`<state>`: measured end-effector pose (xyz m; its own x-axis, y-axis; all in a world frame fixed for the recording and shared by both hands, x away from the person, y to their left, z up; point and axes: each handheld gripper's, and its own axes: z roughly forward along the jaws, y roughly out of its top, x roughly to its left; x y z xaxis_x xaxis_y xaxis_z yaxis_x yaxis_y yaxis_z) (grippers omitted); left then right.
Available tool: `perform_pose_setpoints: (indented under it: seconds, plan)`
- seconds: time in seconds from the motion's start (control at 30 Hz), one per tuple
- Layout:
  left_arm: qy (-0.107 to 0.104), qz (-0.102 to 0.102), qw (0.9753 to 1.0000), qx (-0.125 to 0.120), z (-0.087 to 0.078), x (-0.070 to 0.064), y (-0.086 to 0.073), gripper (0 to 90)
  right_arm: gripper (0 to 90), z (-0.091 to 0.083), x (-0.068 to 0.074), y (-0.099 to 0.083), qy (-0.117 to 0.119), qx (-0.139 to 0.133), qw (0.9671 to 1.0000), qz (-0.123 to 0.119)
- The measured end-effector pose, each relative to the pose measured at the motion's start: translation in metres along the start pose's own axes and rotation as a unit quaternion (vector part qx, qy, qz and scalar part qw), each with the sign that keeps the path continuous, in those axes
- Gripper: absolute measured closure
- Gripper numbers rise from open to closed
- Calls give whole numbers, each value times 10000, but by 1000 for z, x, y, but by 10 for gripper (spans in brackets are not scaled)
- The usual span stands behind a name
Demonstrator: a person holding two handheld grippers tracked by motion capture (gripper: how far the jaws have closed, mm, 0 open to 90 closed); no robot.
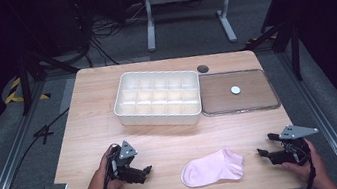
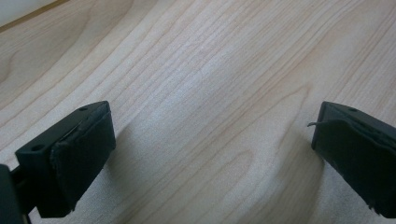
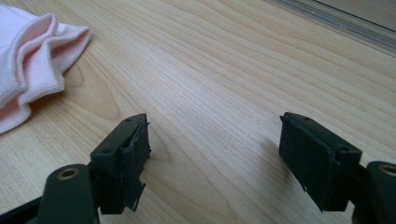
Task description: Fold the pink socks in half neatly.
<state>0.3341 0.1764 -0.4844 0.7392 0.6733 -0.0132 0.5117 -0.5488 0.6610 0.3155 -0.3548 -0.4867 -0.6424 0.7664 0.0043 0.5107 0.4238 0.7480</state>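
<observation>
Wooden table carries a pink sock between left tongs and right tongs, both spread wide, empty.

1. This looks like a lab or recording studio, not a home: black curtains close off the sides and back.
2. The floor is grey carpet, with metal rails running along both sides of the table.
3. Loose cables lie on the floor behind, and hazard tape marks a spot at the left.
4. A white frame of another desk stands at the back.
5. The table is a plain wooden desk with a cable hole.
</observation>
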Motion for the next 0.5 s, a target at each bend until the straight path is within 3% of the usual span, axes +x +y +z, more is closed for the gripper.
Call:
perform_pose_setpoints:
  seconds: [0.17, 0.37, 0.4, 0.5]
  plan:
    - [-90, 160, 9998, 47, -1, 3, 0, 0, 249, 0, 0, 0, 0, -4, 10000, -7]
    - [-141, 156, 9998, 16, -1, 2, -1, 1, 246, 0, 0, 0, 2, 3, 10000, -4]
    - [-164, 232, 9996, -7, -1, 2, -1, 2, 247, 0, 0, 0, 10, 3, 10000, 29]
    - [-239, 323, 9992, -4, -1, 2, -1, 3, 342, -3, 2, -1, -87, -140, 9998, -104]
